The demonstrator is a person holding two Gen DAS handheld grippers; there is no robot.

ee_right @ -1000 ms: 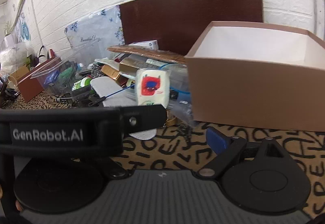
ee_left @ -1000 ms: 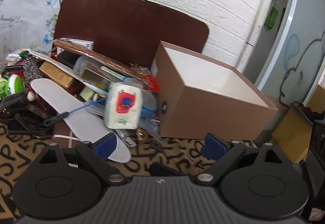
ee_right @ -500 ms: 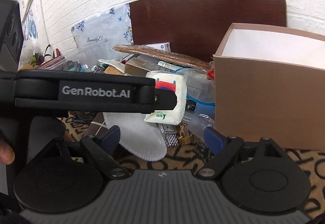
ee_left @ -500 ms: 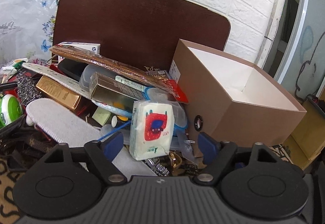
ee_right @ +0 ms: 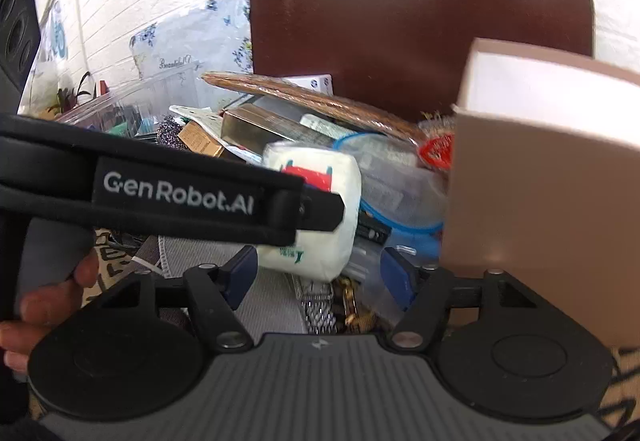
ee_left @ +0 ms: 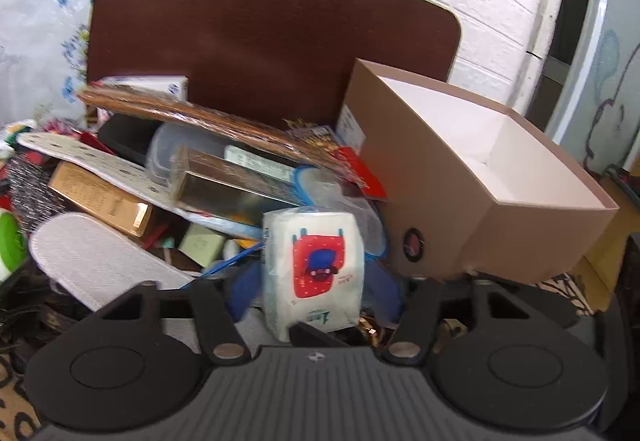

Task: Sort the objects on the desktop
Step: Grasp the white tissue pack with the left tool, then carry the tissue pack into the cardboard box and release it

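Note:
A white tissue pack with a red and blue print [ee_left: 316,269] stands upright at the front of a pile of clutter. My left gripper [ee_left: 316,293] is open with its blue fingers on either side of the pack; I cannot tell if they touch it. In the right wrist view the same pack [ee_right: 320,225] sits behind the left gripper's black body [ee_right: 176,193]. My right gripper [ee_right: 320,277] is open and empty, just below the pack. An open brown cardboard box [ee_left: 480,193] stands to the right.
The pile holds a grey insole [ee_left: 96,261], gold boxes [ee_left: 100,201], a woven mat [ee_left: 208,121], clear plastic tubs [ee_right: 400,177] and a metal watch band [ee_right: 320,313]. A dark brown board [ee_left: 260,41] leans on the white brick wall. The tablecloth has a black letter pattern.
Both grippers moved forward toward the pile. The left gripper's fingers now flank the tissue pack and have narrowed. The box looms closer in the right wrist view.

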